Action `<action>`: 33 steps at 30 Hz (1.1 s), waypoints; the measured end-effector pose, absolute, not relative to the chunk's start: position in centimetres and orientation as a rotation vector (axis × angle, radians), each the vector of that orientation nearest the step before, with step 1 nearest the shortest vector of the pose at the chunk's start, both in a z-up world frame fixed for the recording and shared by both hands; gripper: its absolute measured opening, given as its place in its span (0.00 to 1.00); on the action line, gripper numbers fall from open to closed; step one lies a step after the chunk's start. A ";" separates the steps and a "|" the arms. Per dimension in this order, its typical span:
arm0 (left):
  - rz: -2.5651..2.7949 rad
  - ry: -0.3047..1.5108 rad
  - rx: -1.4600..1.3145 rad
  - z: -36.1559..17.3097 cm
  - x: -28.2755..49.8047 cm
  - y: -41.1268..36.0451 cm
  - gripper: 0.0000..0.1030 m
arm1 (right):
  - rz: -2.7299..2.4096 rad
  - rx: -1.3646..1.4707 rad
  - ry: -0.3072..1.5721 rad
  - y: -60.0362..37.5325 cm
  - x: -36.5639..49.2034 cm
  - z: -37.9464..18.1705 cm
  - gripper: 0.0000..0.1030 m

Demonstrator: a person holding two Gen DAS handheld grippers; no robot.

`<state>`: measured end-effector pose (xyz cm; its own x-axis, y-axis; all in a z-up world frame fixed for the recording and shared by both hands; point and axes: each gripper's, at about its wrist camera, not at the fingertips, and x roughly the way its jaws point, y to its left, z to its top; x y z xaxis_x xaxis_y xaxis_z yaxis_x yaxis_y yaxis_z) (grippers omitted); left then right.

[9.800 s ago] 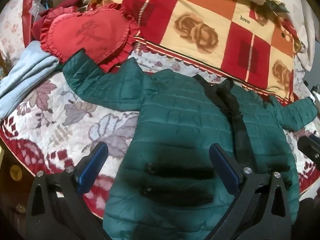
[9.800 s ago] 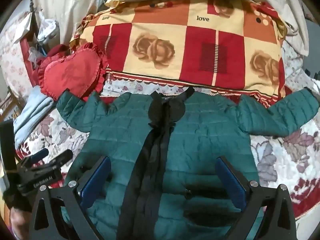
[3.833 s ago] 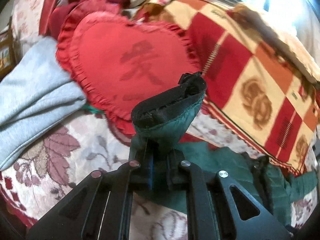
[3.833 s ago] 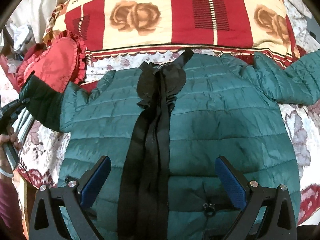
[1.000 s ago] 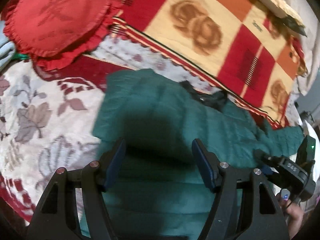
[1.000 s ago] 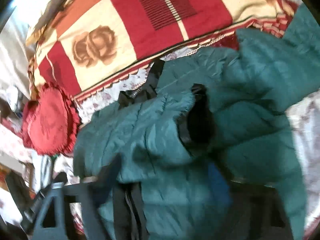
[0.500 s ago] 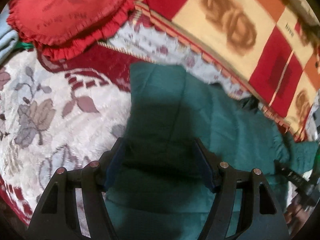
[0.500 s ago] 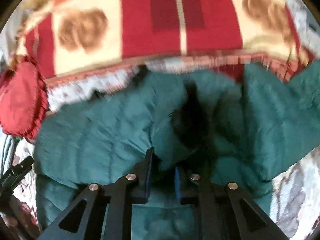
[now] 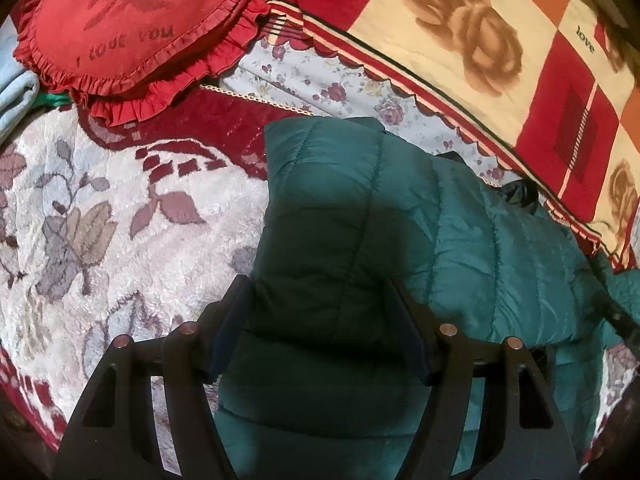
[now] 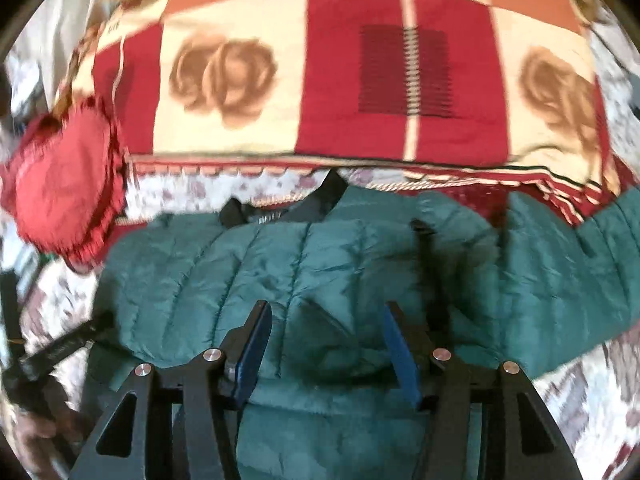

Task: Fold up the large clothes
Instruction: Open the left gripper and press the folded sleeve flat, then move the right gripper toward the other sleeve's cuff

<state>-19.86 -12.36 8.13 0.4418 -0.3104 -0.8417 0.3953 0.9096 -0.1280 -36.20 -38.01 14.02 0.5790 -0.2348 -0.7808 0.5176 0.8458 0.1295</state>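
A green quilted puffer jacket (image 9: 400,240) lies on the bed, its left sleeve folded across the chest. In the right wrist view the jacket (image 10: 320,272) fills the middle, with the folded sleeve's black cuff (image 10: 424,248) right of centre and the other sleeve (image 10: 592,256) stretched out to the right. My left gripper (image 9: 320,312) is open just above the folded shoulder. My right gripper (image 10: 326,340) is open over the folded sleeve, holding nothing. The jacket's black collar (image 10: 288,208) shows at the top edge.
A red heart-shaped pillow (image 9: 136,28) lies at the far left of the bed. A red and cream checked blanket (image 10: 360,72) is piled behind the jacket. A floral bedspread (image 9: 100,220) covers the bed. A pale blue garment (image 9: 14,96) lies at the left edge.
My right gripper was shut on the folded sleeve near its black cuff; it has opened and let it go. My left gripper stays open and has moved closer over the jacket's left shoulder.
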 end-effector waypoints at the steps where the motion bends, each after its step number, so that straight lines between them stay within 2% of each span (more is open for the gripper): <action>1: -0.439 1.023 0.096 8.1 -19.9 -12.4 0.67 | -0.455 0.366 0.859 -38.0 -35.8 13.4 0.53; 7: -0.444 1.021 0.110 7.7 -19.8 -12.6 0.67 | -0.493 0.409 0.911 -39.3 -34.7 10.4 0.53; 16: -0.447 1.014 0.107 8.8 -20.9 -11.8 0.67 | -0.490 0.403 0.871 -37.4 -38.3 13.3 0.53; 20: -0.454 0.981 0.122 9.9 -22.4 -11.4 0.67 | -0.482 0.406 0.826 -36.1 -40.8 14.5 0.63; 33: -0.501 0.891 0.139 12.7 -28.1 -10.5 0.67 | -0.464 0.388 0.779 -32.6 -45.3 15.8 0.67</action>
